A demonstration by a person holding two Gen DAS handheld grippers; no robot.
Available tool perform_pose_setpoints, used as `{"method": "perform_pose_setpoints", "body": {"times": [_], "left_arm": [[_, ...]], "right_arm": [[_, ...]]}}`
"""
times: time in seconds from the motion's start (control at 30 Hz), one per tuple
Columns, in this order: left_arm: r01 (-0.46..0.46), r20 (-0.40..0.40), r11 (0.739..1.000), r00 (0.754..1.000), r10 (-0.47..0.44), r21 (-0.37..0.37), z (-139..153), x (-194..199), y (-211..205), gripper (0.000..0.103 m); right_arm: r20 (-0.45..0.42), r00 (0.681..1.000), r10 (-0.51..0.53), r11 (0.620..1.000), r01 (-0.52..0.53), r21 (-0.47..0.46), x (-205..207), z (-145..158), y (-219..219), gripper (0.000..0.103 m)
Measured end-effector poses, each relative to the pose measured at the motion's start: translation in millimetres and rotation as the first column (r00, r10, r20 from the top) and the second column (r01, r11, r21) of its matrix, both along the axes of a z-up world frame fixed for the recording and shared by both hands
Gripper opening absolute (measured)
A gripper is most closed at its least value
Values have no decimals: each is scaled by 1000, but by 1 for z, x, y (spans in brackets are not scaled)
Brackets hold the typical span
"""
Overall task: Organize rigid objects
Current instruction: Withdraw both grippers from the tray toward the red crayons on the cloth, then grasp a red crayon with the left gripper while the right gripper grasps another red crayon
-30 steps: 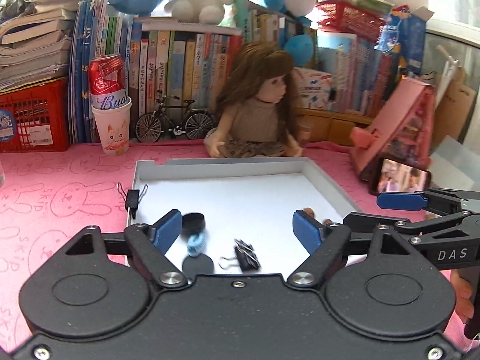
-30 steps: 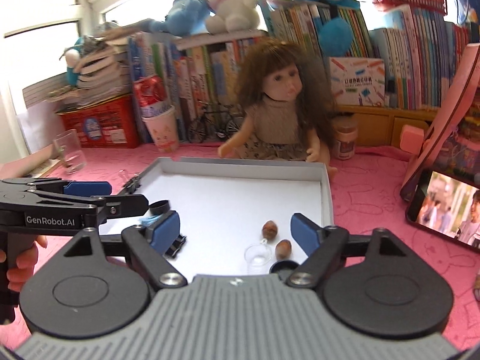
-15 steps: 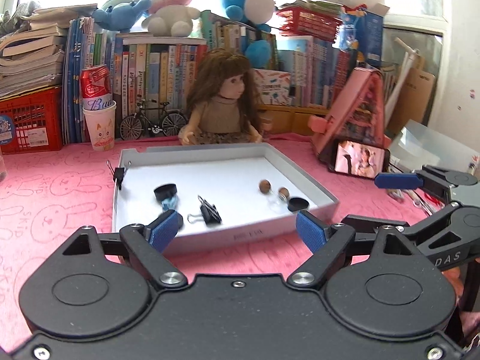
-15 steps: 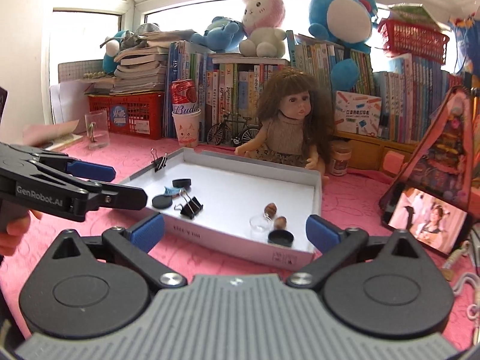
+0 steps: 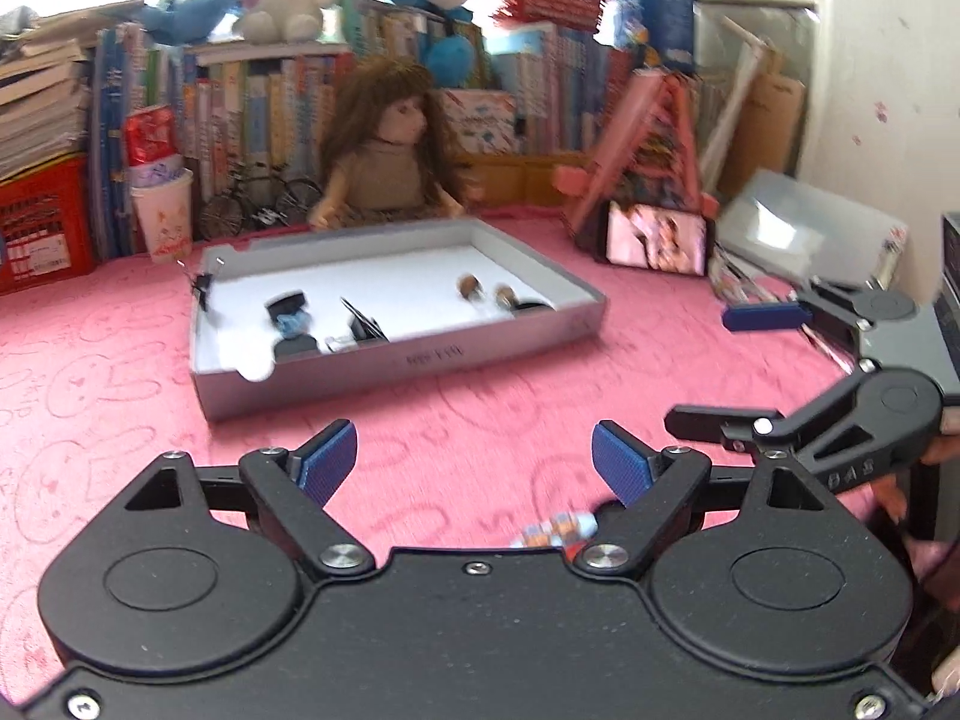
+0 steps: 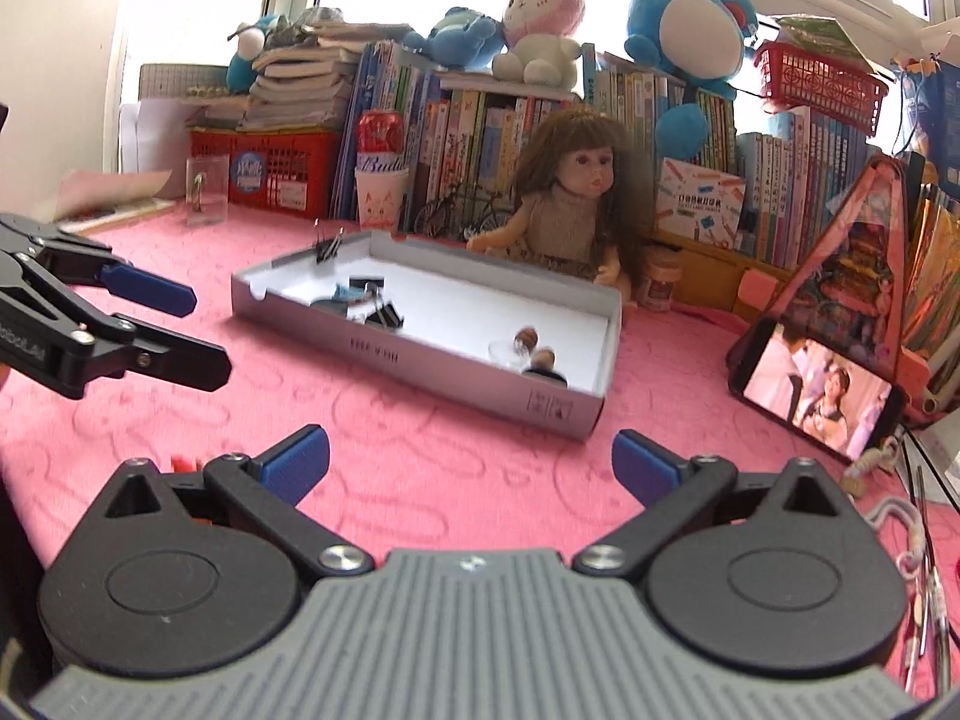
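We hold both grippers low over the pink bunny-print cloth surface (image 6: 420, 480), well back from the shallow grey cardboard tray (image 6: 420, 354). Left gripper (image 5: 474, 462): fingers spread, nothing between them. Right gripper (image 6: 471, 462): same, released & empty.

Tray sits mid-surface w/ black binder clips (image 6: 384, 315), two brown nuts (image 6: 537, 348) & black round caps inside; one clip pinches its far-left rim.

Risks, in our judgement: a small blurry multicolour item (image 5: 555, 531) lies right under the left gripper, near the front edge, so a careless sweep could knock it off. Tray is light; bumping its wall would scatter the nuts.

Back edge: long-haired doll (image 6: 570, 204), books, plush toys, red basket. Right edge: phone (image 6: 816, 393) on a pink stand.
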State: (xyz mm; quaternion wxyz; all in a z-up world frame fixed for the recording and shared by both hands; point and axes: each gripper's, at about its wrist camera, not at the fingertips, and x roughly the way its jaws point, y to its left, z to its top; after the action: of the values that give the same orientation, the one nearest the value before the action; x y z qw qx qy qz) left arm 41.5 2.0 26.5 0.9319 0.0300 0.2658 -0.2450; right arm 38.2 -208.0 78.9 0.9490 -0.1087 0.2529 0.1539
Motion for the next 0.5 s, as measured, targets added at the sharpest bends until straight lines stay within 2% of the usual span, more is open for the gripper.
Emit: {"method": "perform_pose_setpoints", "body": {"times": [0.27,0.47,0.5], "left_arm": [[70,-43,996,997,-68,46,-18,-26,-5,82],[50,-87,998,995,-46,44,-27,-33,-14,71],[43,-101,998,994,-39,36,-27,-32,-15,66]], "right_arm": [[-21,1000,1,999,-2,-34,-22,-16,2,103],[-24,1000,20,996,-22,-90,-28,-27,10,103],[-30,999,27,996,-30,-90,-28,-28,11,103]]}}
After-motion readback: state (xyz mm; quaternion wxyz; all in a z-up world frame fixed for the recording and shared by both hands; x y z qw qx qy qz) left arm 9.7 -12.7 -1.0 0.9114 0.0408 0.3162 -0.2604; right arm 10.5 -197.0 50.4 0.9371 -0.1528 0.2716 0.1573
